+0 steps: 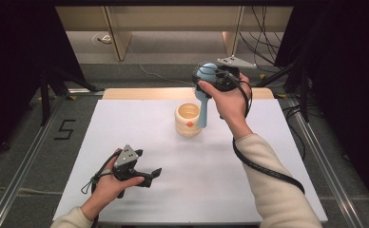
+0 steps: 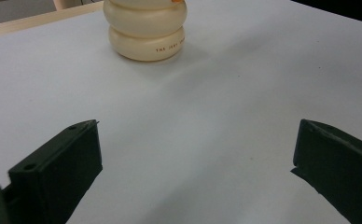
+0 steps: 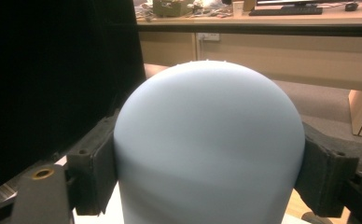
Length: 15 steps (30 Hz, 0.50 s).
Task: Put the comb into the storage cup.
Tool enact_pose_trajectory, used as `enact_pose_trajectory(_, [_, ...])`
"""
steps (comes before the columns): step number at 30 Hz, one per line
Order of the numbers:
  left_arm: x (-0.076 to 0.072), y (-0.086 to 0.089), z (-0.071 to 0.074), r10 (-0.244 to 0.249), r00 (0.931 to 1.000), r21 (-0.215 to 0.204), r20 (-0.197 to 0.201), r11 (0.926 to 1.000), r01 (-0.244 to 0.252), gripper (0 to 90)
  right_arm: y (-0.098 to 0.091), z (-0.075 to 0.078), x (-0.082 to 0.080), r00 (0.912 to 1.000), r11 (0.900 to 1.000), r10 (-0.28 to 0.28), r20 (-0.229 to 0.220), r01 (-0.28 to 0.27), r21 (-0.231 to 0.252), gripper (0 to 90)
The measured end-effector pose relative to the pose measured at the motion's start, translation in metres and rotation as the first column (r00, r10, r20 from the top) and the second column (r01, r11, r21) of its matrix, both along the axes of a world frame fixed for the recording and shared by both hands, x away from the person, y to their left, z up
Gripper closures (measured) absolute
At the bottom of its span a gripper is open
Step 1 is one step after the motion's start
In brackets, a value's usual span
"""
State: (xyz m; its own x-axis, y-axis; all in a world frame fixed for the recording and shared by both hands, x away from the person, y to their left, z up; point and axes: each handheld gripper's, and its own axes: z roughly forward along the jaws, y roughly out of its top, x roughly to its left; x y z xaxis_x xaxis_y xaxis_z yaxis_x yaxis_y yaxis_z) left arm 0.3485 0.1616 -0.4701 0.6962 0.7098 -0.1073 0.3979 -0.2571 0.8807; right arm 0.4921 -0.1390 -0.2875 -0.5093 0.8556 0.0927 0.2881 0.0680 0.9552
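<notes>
A light blue hairbrush (image 1: 203, 105) hangs upright, handle down, just to the right of a cream ribbed cup (image 1: 188, 119) at the back middle of the white table (image 1: 125, 137). My right gripper (image 1: 206, 74) is raised above the cup and shut on the brush's rounded head (image 3: 209, 140), one black pad (image 3: 91, 173) pressing on each side. Whether the handle's tip touches the table I cannot tell. My left gripper (image 1: 152, 174) rests low at the front left, jaws open with nothing between them. In the left gripper view, that gripper (image 2: 193, 172) faces the cup (image 2: 145, 32) across bare table.
A wooden strip (image 1: 140, 93) runs along the table's far edge. Metal rails (image 1: 28, 156) flank the table on the floor, with a "5" mark (image 1: 64, 129) at the left. Desk legs (image 1: 118, 40) and loose cables (image 1: 263, 38) lie beyond.
</notes>
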Motion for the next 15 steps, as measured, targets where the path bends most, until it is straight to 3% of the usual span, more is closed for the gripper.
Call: enact_pose_trajectory(15, [0.0002, -0.0004, -0.0002, -0.001, 1.0, 0.0, 0.001, 1.0, 0.001, 0.4, 0.002, 0.0053, 0.0032, 0.9999, 1.0, -0.004, 0.014, 0.004, 0.002, 20.7])
